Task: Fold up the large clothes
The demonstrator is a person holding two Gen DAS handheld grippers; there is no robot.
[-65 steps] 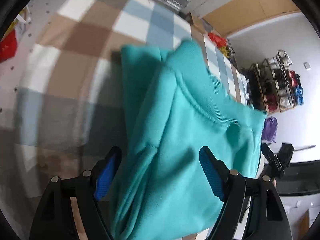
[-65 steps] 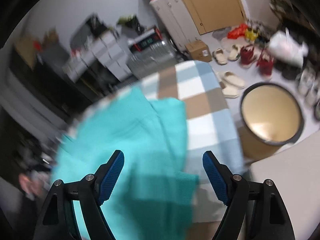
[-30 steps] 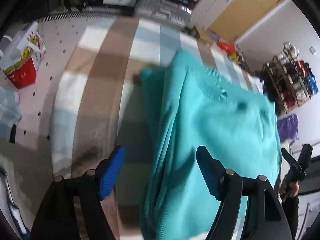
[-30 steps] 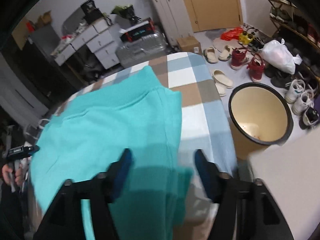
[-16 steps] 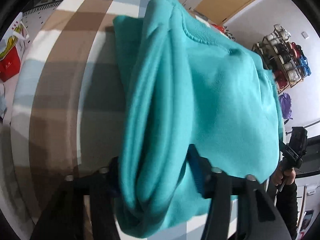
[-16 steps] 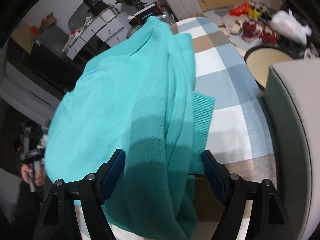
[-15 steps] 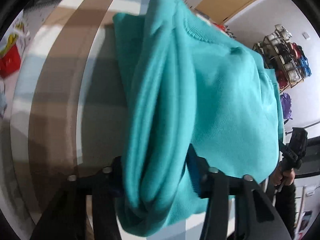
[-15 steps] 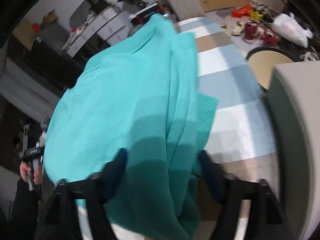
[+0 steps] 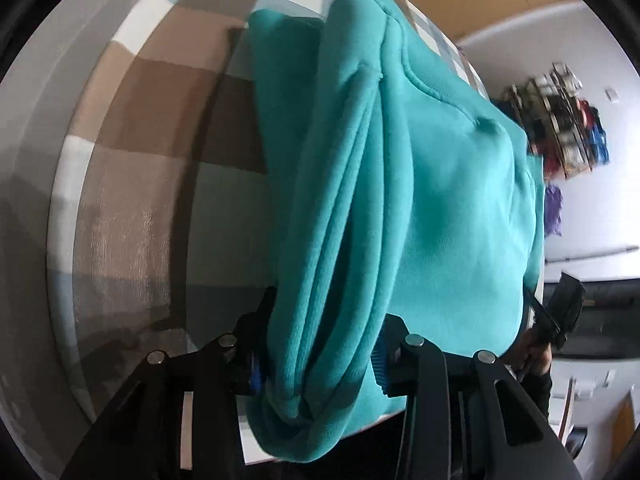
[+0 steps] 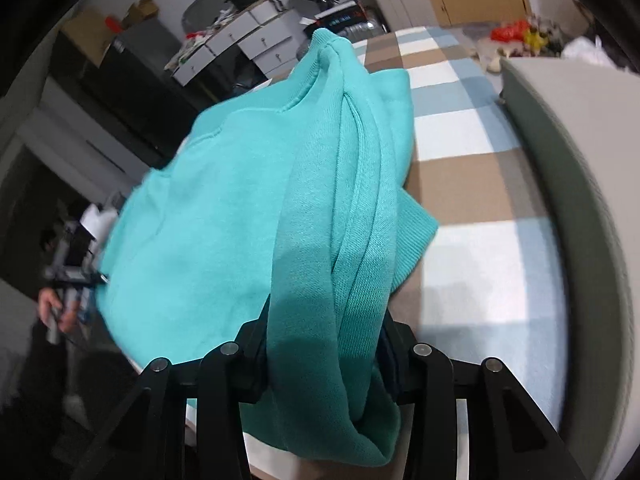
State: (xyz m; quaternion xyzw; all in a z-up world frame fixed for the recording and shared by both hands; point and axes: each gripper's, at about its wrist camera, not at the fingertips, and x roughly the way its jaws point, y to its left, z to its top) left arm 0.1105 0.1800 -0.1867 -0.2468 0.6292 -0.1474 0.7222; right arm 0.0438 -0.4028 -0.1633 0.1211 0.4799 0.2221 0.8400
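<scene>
A teal sweatshirt (image 9: 440,200) lies folded on the checked table (image 9: 140,200). My left gripper (image 9: 320,360) is at its near left edge, and its jaws are closing, the blue pads pressing a thick bunch of folded fabric. In the right wrist view the same sweatshirt (image 10: 220,220) spreads to the left, with a ribbed cuff sticking out to the right. My right gripper (image 10: 324,356) is at the opposite edge, its jaws also closing and squeezing a fold of the fabric. Each view shows the other gripper, in a hand, at the garment's far side.
The blue, brown and white checked cloth (image 10: 480,280) covers the table. A grey padded seat edge (image 10: 580,200) rises right of it. White drawers (image 10: 248,40) and a dark cabinet stand behind; a shoe rack (image 9: 568,140) is by the far wall.
Both grippers have moved in over the sweatshirt's side edges and their jaws have narrowed from wide open to gripping bunched fabric. The garment now fills more of both views.
</scene>
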